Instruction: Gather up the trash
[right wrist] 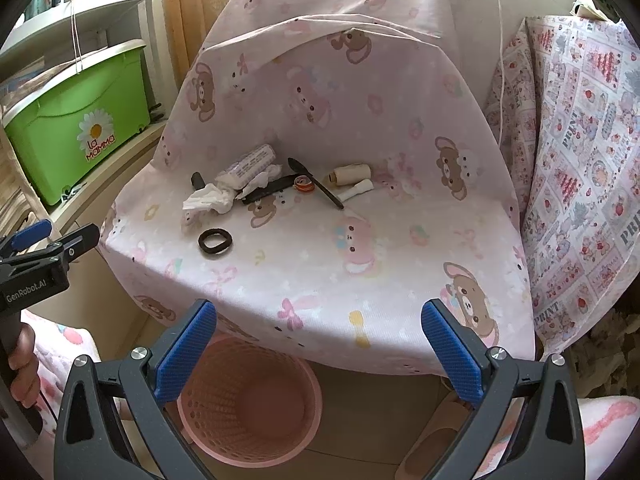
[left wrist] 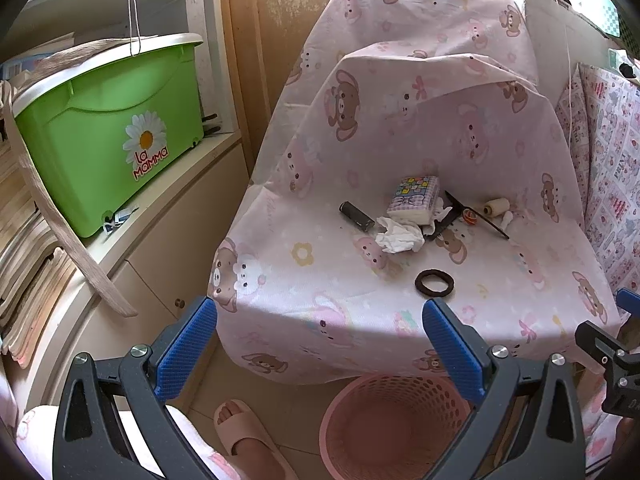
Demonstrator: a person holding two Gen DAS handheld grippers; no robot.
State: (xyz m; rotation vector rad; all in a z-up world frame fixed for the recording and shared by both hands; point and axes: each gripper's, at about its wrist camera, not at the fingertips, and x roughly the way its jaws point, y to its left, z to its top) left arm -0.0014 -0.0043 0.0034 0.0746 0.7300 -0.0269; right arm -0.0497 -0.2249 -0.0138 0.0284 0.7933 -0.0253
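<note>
Nearest the cameras, both tools hung short of the seat: the left gripper [left wrist: 320, 344] and the right gripper [right wrist: 318, 340] each had their blue jaws spread wide, with nothing between them. Just below them, at about 6 o'clock in both views, stood the pink basket [right wrist: 248, 404] on the floor under the front edge of the covered chair [right wrist: 360, 240]; what showed of its inside looked bare.

The obvious rubbish was the crumpled tissue [left wrist: 400, 237], lying on the seat cloth toward 12 o'clock from the left gripper, well apart from either tool. Touching it at its 1 o'clock side sat a tissue packet [left wrist: 414, 201], with a dark cylinder [left wrist: 357, 216] at its 9 o'clock. A black hair tie [left wrist: 435, 281] lay nearer, at the tissue's 5 o'clock. Further right were a black stick [left wrist: 478, 216], a small round red-and-orange item [left wrist: 469, 217] and a thread spool [left wrist: 496, 206]. A green box [left wrist: 116, 136] sat on the shelf at 10 o'clock.

By my reading the collecting had barely begun: nothing was held, the basket seemed empty, and the tissue remained to be picked up and dropped in.
</note>
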